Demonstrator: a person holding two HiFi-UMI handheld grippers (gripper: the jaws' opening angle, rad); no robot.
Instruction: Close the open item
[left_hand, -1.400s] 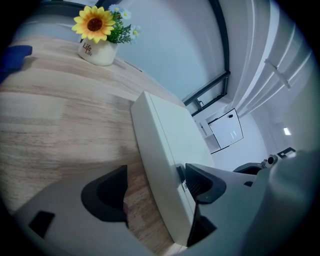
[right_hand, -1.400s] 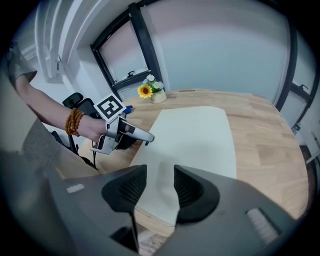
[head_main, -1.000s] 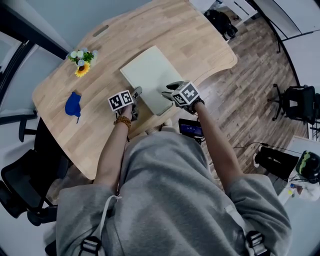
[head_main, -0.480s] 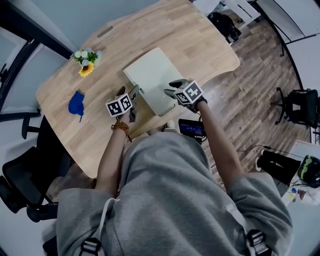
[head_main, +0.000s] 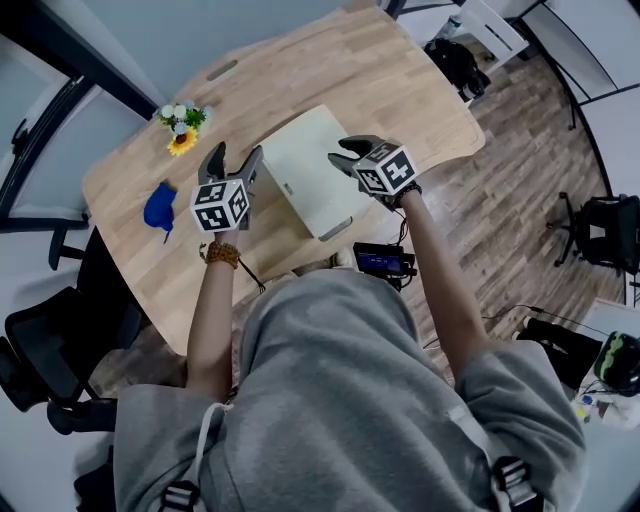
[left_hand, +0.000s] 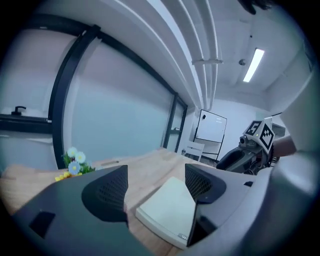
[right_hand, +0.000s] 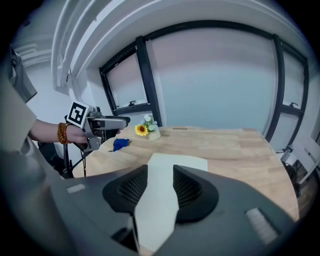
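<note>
The left gripper hovers with jaws wide apart, empty. The right gripper, jaws closing on nothing, hangs at the right edge of the flat pale rectangular case. The case lies shut on the light wooden table. Farther left stands a small pale pot holding a sunflower and pale blooms.

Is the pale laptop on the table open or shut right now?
Shut: the laptop lies as one flat slab on the table, no lid raised in any view.
</note>
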